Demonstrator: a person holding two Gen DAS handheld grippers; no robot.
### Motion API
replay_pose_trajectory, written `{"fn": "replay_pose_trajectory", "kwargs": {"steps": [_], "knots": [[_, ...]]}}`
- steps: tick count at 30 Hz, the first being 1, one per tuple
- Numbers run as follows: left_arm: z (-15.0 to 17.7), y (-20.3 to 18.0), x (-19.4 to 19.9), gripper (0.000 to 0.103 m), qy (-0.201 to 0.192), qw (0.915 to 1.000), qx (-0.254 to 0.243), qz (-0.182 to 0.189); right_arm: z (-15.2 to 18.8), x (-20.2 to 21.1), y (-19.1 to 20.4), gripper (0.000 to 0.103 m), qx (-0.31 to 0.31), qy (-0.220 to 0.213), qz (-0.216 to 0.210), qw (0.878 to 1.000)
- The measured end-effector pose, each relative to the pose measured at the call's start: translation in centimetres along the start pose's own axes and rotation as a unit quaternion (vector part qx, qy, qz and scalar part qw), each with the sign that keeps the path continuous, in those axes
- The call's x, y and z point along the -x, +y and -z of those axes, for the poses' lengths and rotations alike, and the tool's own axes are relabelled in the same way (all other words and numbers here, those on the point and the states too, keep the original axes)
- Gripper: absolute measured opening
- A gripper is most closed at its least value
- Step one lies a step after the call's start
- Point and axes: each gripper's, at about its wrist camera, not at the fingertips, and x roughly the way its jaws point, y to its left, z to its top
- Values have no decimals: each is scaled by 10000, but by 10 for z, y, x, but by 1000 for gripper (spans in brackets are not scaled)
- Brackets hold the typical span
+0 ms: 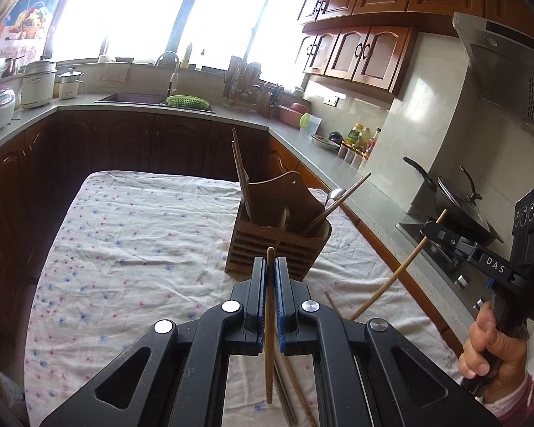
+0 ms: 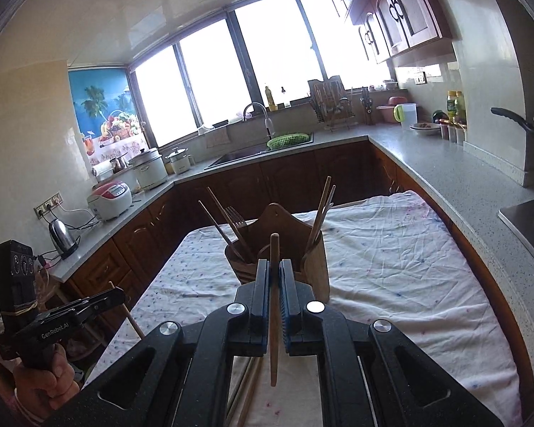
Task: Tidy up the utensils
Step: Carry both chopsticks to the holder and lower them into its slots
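Nearest the left wrist camera, the left gripper (image 1: 270, 267) pinches a single wooden chopstick (image 1: 269, 327) between its blue pads, held roughly upright with its top poking just above the fingertips, likely so it can drop end-first into a slot. The right gripper (image 2: 275, 267) does the same with its own chopstick (image 2: 274, 320); seen from the left wrist view, that stick slants down toward the cloth, so it looks less ready for insertion. Each gripper is held by a bare hand (image 1: 487, 345), only partly in frame.

Below the fingers, a few loose chopsticks (image 1: 295, 388) lie on the floral tablecloth (image 1: 131, 242), apparently the pile yet to be sorted; the gripper bodies cover most of them, so their count cannot be told.

Just beyond stands the wooden utensil holder (image 1: 277, 242), near the middle of the table. Chopsticks lean in its left compartment and more in its right, beside what seems to be a spoon. A fork (image 2: 233, 213) shows in the right wrist view. How the compartments divide inside is hidden by the walls.

Farther off, the countertop (image 2: 427, 163), sink and bright windows blow out, washing away detail.
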Motion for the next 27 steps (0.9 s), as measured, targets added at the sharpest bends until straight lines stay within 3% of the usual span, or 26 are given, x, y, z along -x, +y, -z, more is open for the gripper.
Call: {"fn": "replay_pose_trajectory", "kwargs": {"steps": [19, 27], "knots": [[-38, 7, -11, 3, -482, 9988, 88, -10, -14, -4, -6, 5, -7, -213, 51, 9998], [-79, 7, -17, 3, -1094, 9940, 22, -37, -48, -7, -9, 5, -32, -649, 111, 9978]]}}
